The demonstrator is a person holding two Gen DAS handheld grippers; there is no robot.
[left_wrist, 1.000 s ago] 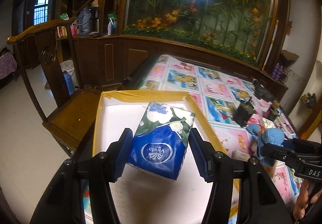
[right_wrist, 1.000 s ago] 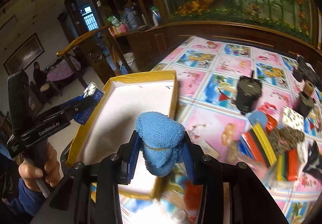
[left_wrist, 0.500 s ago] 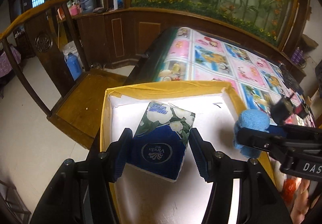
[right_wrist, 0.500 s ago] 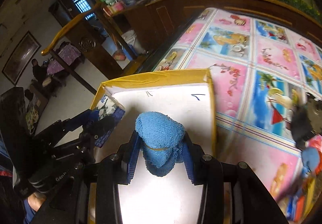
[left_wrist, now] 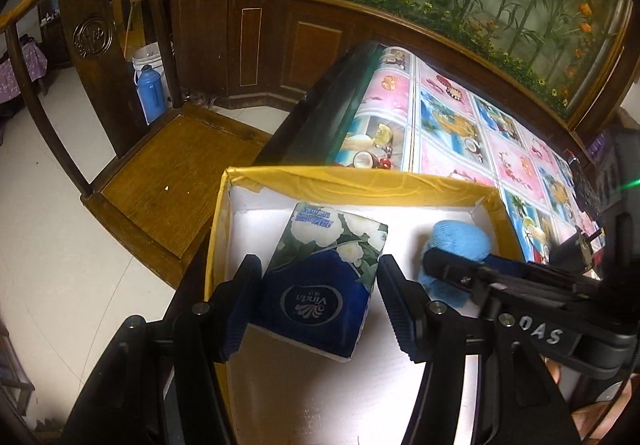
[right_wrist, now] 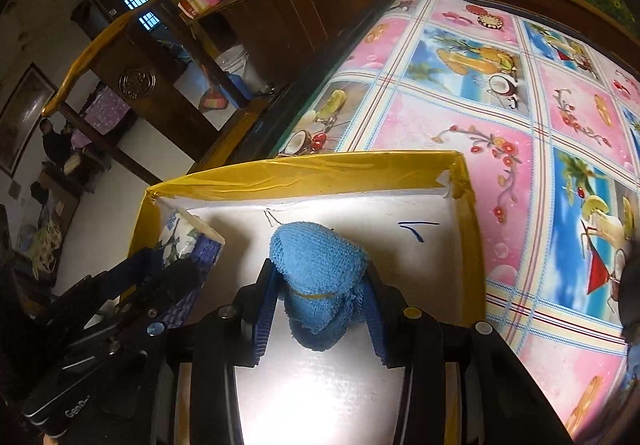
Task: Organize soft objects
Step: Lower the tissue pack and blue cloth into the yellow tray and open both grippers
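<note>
Over the yellow-rimmed white box, my left claw has just been easing its jaws apart around the Vinda tissue pack, a gap showing on one side, while my right claw clamps a rolled blue towel just above the box floor. Neither item is released yet. More things probably wait on the patterned tablecloth.
</note>
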